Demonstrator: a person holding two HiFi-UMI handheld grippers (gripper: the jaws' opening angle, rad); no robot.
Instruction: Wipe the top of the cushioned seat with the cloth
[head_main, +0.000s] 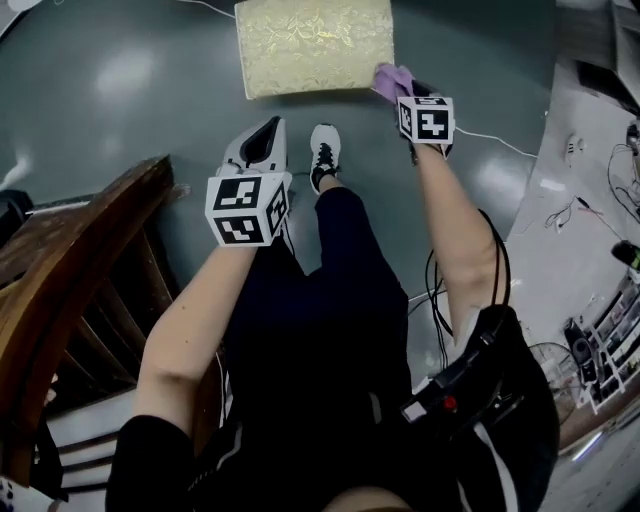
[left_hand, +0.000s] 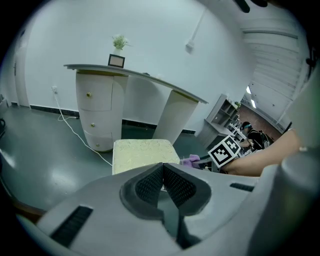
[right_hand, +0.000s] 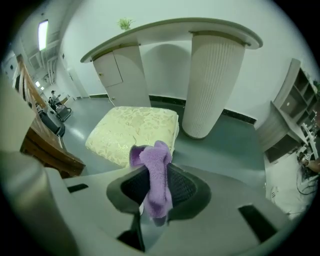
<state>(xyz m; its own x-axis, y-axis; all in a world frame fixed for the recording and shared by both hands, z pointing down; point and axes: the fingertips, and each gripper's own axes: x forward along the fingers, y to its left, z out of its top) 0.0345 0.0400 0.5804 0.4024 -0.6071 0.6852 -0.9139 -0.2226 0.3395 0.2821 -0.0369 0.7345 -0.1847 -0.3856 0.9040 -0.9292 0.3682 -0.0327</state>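
Note:
The cushioned seat (head_main: 314, 45) is a pale yellow patterned square stool on the green floor ahead of me; it also lies in the left gripper view (left_hand: 143, 152) and the right gripper view (right_hand: 135, 132). A purple cloth (right_hand: 154, 177) is pinched in my right gripper (right_hand: 156, 187), which hangs just off the seat's near right corner (head_main: 395, 82). My left gripper (head_main: 262, 150) is held lower and nearer, to the left of my shoe, its jaws closed together with nothing between them (left_hand: 162, 176).
A dark wooden chair (head_main: 70, 290) stands close at my left. A white counter with a ribbed pillar (right_hand: 212, 82) and a drawer cabinet (left_hand: 95, 112) stands behind the seat. Cables and a desk with gear (head_main: 600, 250) run along the right.

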